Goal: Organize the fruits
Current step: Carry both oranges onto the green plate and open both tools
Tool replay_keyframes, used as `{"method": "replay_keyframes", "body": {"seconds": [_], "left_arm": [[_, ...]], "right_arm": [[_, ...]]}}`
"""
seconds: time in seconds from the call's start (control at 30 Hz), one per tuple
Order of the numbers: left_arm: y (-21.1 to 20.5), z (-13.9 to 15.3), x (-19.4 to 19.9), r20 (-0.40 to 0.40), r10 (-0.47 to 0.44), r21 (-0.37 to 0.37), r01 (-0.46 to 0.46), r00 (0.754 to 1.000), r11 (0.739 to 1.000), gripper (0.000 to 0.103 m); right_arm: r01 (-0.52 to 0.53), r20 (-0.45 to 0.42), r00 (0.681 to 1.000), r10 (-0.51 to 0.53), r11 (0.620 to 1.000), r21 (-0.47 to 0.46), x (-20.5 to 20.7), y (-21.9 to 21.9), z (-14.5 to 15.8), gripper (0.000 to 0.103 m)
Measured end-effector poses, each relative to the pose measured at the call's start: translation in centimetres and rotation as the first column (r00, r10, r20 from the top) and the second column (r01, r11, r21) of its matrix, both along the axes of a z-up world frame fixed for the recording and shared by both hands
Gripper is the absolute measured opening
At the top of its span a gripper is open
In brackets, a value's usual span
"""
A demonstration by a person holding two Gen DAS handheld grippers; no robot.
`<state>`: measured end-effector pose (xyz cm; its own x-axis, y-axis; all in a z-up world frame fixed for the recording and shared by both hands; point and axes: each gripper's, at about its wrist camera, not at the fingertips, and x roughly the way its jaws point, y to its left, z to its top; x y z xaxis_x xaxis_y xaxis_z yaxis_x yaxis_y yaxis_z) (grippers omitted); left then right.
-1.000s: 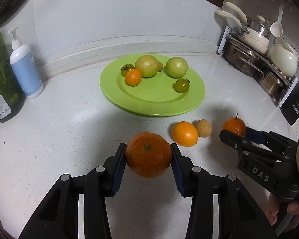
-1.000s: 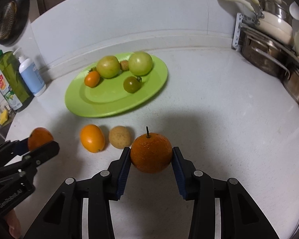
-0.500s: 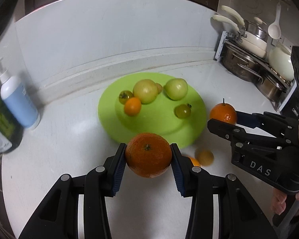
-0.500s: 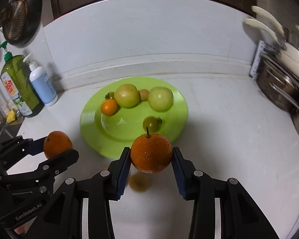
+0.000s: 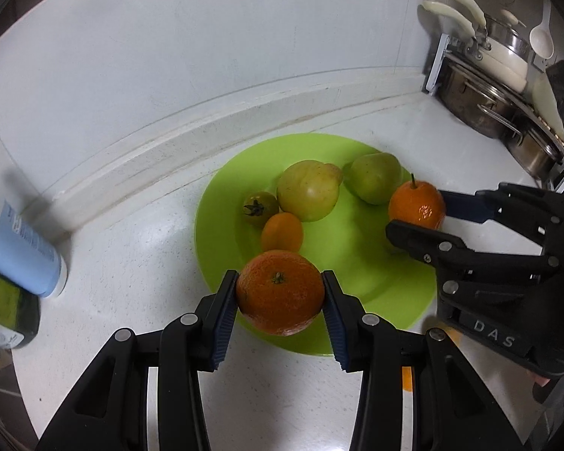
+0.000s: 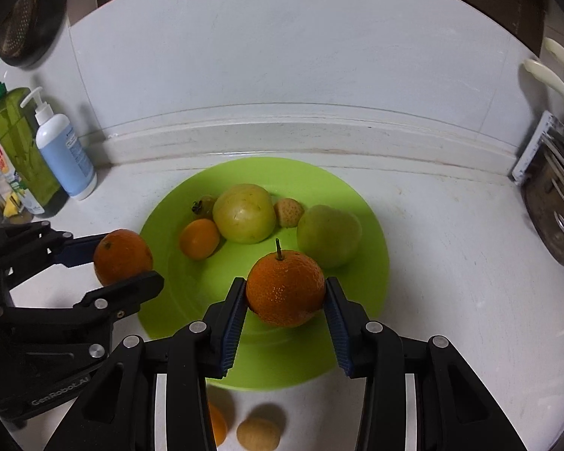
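My left gripper is shut on a large orange and holds it over the near left rim of the green plate. My right gripper is shut on a stemmed orange over the plate's near right part. Each gripper shows in the other view: the right one and the left one. On the plate lie two green-yellow fruits, a small orange fruit, a green tomato and a small tan fruit.
A small orange fruit and a tan round fruit lie on the white counter in front of the plate. A blue pump bottle and a green bottle stand at the left. Pots on a rack stand at the right.
Both grippers have moved forward with their oranges, from above the counter to over the plate. The loose fruits on the counter now lie behind and below the grippers.
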<state>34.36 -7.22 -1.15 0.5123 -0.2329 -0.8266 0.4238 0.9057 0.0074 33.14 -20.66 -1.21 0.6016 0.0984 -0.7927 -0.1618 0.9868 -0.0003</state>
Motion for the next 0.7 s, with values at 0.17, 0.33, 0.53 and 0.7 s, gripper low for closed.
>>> {"method": "replay_keyframes", "body": {"seconds": [0.17,0.33,0.53,0.7], "left_arm": [[-0.1,-0.6,0.6,-0.006,-0.011,0.002,0.011,1.0,1.0,0.043],[0.1,-0.5,0.6,-0.006,-0.003,-0.018,0.003,1.0,1.0,0.045],[0.9,0.8,-0.5,0.039,0.021,-0.014,-0.02,0.999,1.0,0.046],[1.4,2.3,-2.9,0.099,0.031,-0.006,-0.03,0.995,1.0,0.046]], "right_arm": [[-0.007,-0.005,1.0,0.007,1.0,-0.021,0.7,0.2,-0.4,0.042],[-0.013,-0.002,1.0,0.013,1.0,-0.018,0.9,0.4,-0.5,0.047],[-0.001,0.03,1.0,0.001,1.0,-0.022,0.1,0.0,0.5,0.056],[0.003,0.062,0.998,-0.001,0.999,-0.039,-1.6,0.3,1.3,0.056]]}}
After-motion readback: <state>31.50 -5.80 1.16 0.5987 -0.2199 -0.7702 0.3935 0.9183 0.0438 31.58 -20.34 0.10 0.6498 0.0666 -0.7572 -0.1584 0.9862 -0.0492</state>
